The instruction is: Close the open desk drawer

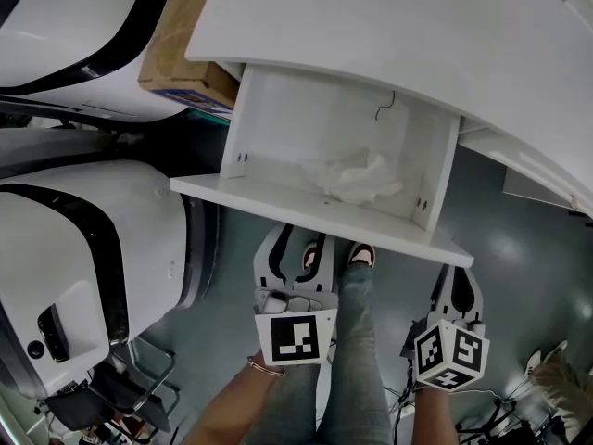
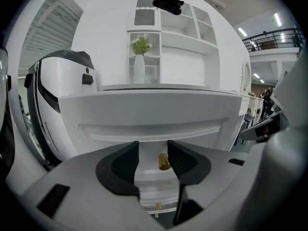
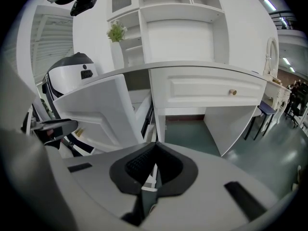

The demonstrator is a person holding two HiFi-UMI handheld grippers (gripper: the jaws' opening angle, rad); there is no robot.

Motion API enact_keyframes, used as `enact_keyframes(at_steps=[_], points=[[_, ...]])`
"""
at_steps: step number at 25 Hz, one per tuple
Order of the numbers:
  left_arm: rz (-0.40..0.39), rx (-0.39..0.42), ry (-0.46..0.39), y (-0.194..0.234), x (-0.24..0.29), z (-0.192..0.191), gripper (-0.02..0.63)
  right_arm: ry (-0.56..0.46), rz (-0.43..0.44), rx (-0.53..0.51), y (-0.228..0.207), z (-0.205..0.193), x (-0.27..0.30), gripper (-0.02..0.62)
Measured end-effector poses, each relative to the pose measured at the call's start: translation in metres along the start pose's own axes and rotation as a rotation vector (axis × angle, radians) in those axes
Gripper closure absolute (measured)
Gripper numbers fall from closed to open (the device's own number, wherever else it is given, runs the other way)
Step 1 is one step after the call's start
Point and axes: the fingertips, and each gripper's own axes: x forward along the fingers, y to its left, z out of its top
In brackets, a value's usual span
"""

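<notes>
**White counter, its drawer pulled out above a grey-green floor**

Inside the drawer, near its front wall and right of the middle, lies a crumpled white paper. Behind the drawer, on the counter top, stand a white shelf unit and a white vase with green sprigs. Just below the drawer's front, a person's shoes stand on the floor. A cardboard box sits left of the drawer, partly under the counter's edge.

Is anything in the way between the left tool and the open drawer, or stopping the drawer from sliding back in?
Nothing visible does. The left tool, jaws apart, sits just before the drawer front with only air between. A crumpled white wad lies down inside the drawer, not across its path into the desk.
</notes>
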Motion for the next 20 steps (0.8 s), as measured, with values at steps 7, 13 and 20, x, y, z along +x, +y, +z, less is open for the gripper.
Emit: enact_keyframes(at_steps=[7,13,20], points=[[-0.012,0.004,-0.004,0.001,0.003,0.002,0.414,-0.013,-0.015,0.016,-0.004,-0.007,-0.01,0.589],[0.01,0.001,-0.01,0.001,0.037,0.021,0.414,-0.017,-0.002,0.015,-0.008,0.011,0.012,0.588],[0.012,0.009,-0.023,0.003,0.067,0.038,0.416,-0.011,0.004,0.006,-0.013,0.018,0.02,0.589]])
